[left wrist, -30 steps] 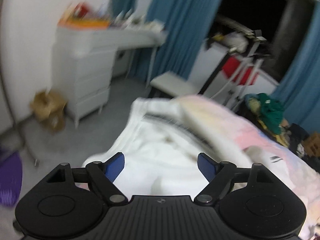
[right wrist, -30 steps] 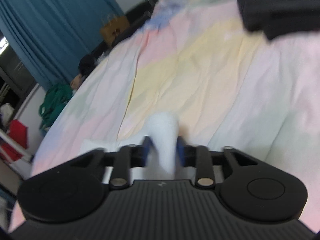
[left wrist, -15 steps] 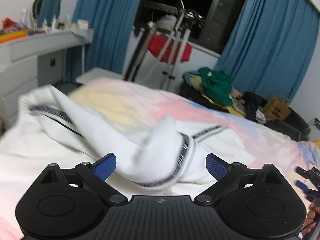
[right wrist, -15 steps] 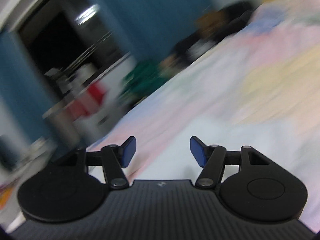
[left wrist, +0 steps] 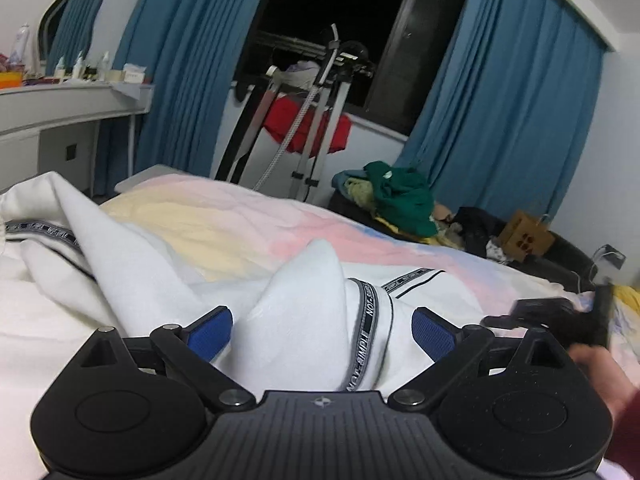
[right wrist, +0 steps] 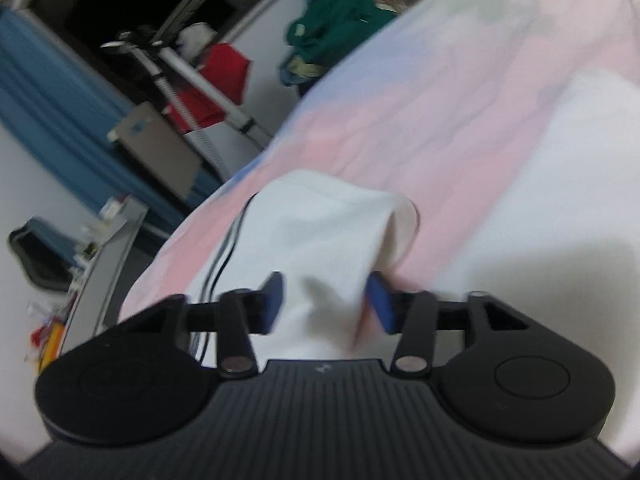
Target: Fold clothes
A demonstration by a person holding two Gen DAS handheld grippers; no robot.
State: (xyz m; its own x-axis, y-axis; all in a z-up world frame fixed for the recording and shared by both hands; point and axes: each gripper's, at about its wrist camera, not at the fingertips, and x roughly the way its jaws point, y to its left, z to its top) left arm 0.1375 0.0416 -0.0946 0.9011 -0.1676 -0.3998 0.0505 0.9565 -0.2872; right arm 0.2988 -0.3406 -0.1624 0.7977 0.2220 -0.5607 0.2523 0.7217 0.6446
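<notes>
In the left wrist view, the left gripper [left wrist: 322, 330] stood wide open low in the frame, its blue pads clear of the cloth. Between them rose a peaked fold of the white garment with black lettered trim [left wrist: 308, 312], which spread across the lower left of the frame over the pastel pink and yellow bedsheet [left wrist: 224, 220]. A second before, this camera had faced the white dresser and floor with the jaws narrower; it had since swung round to the blue curtains [left wrist: 500, 120] and drying rack [left wrist: 304, 120], so the left side looked released. At the right edge the right gripper [left wrist: 560, 316] showed as a dark blur above a hand.

In the right wrist view, blurred and tilted, that gripper's jaws were closing around a bunched white end of the garment at centre frame; the pads looked just short of pressing it. Half a second earlier nothing sat between them, so a fresh grasp for the next fold seemed underway
</notes>
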